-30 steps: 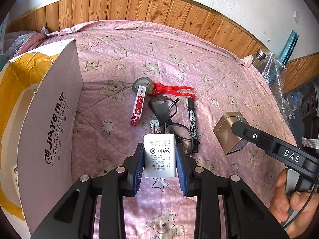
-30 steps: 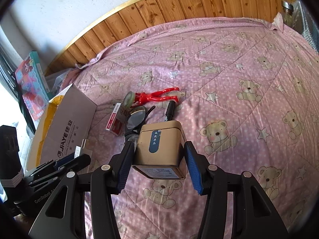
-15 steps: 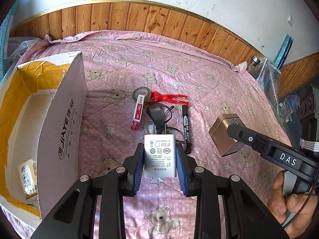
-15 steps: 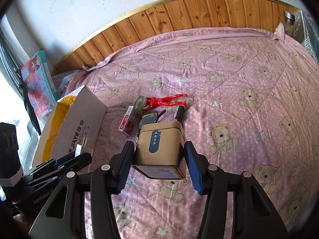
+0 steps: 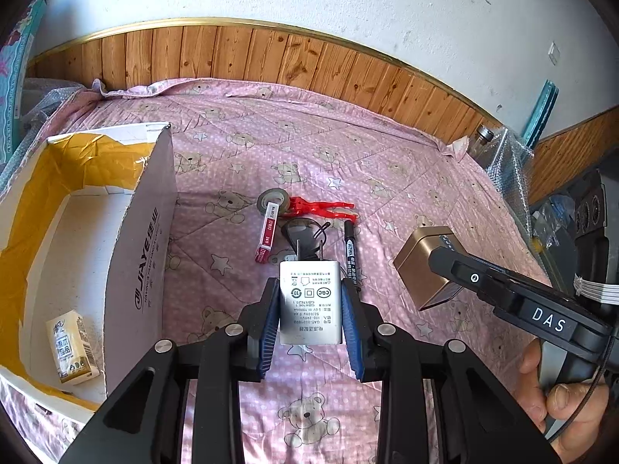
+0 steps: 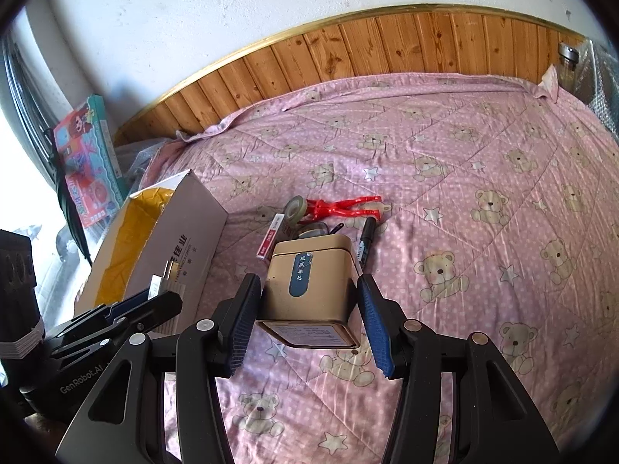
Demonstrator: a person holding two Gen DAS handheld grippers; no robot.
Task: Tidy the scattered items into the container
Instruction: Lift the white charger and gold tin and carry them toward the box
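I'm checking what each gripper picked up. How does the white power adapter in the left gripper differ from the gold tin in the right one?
The white power adapter is a flat slab with metal prongs pointing away from the left gripper; the gold square tin is a bulkier, lidded box. The adapter carries grey printed markings, the tin a dark blue label. Both are clamped between blue pads, lifted above the pink quilt.

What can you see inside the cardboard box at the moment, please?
Inside the cardboard box, one small yellow carton lies on the white floor. The near corner, behind the box's tall side, is hidden.
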